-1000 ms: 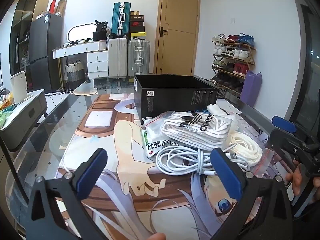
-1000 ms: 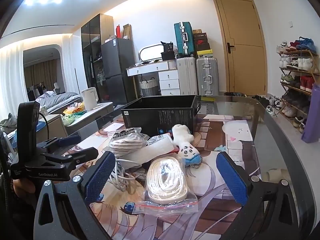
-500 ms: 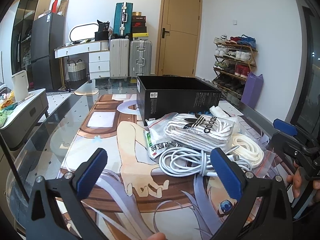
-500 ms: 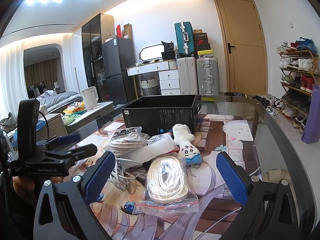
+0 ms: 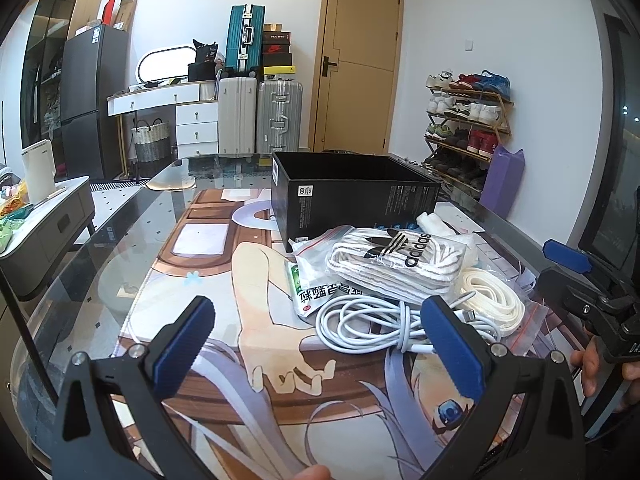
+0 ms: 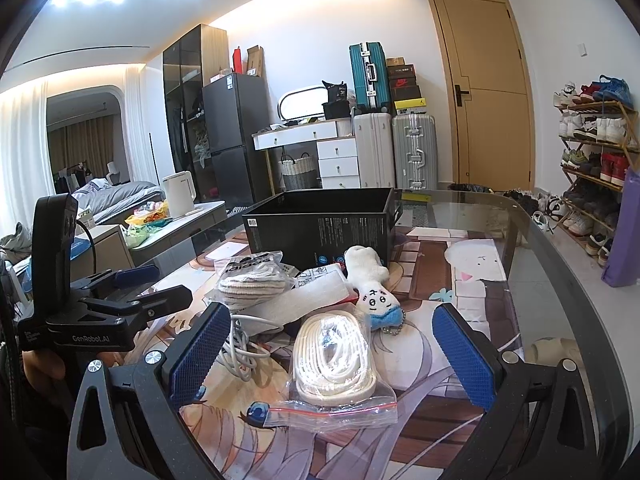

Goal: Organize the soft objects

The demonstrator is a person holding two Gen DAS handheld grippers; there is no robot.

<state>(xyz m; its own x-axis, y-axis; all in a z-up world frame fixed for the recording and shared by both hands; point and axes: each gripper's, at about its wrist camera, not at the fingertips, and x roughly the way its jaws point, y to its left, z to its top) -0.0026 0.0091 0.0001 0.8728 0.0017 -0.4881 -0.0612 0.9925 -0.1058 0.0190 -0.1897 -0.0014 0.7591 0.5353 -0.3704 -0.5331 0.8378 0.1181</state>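
Observation:
An open black box stands on the glass table. In front of it lies a pile: bagged white socks, a coiled white cable, a bagged white strap, a green-and-white packet and a small white plush toy. My left gripper is open, just short of the cable. My right gripper is open, with the bagged strap between its fingers, untouched.
A printed mat covers the table top. The table's curved edge runs on the right. Suitcases, a white dresser, a fridge, a door and a shoe rack stand beyond. A low cabinet sits left.
The left gripper has drifted slightly left, so the box and pile sit a little further right in its view. The right gripper has barely moved. Both stay open.

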